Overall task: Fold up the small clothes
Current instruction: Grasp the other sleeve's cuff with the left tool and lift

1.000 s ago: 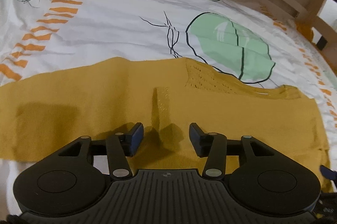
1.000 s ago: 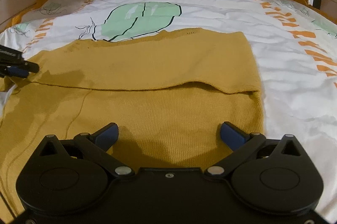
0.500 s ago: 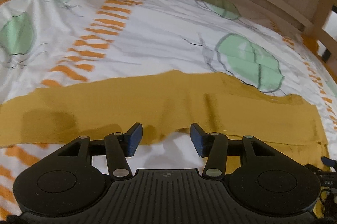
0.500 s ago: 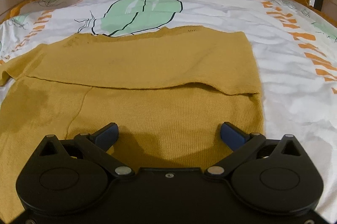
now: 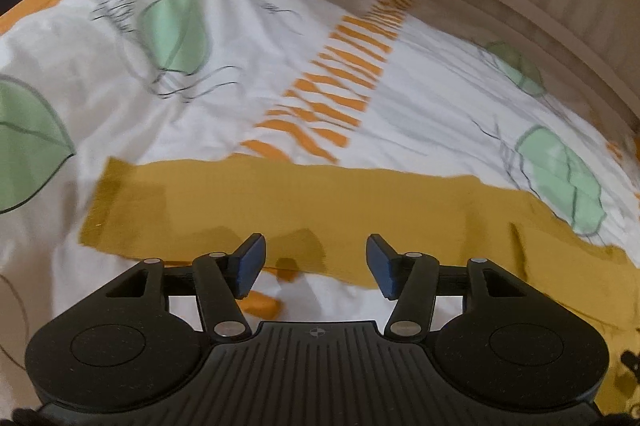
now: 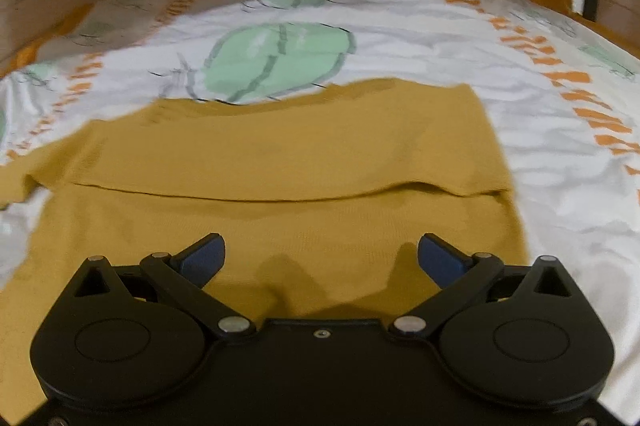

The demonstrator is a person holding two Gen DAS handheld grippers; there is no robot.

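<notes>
The yellow sweater (image 6: pixel 280 161) lies flat on the bed sheet (image 6: pixel 540 153), its far part folded over. The left gripper (image 5: pixel 316 262) has just been opening, nothing between its jaws; below is maybe a sleeve (image 5: pixel 248 201), blurry. The right gripper (image 6: pixel 320 258) is spread wide, empty.

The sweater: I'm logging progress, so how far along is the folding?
Done: one sleeve lies folded across the sweater. In hand: nothing; left gripper, whose jaws just widened, and right gripper are open and empty. Left: the other sleeve lies outstretched.
</notes>
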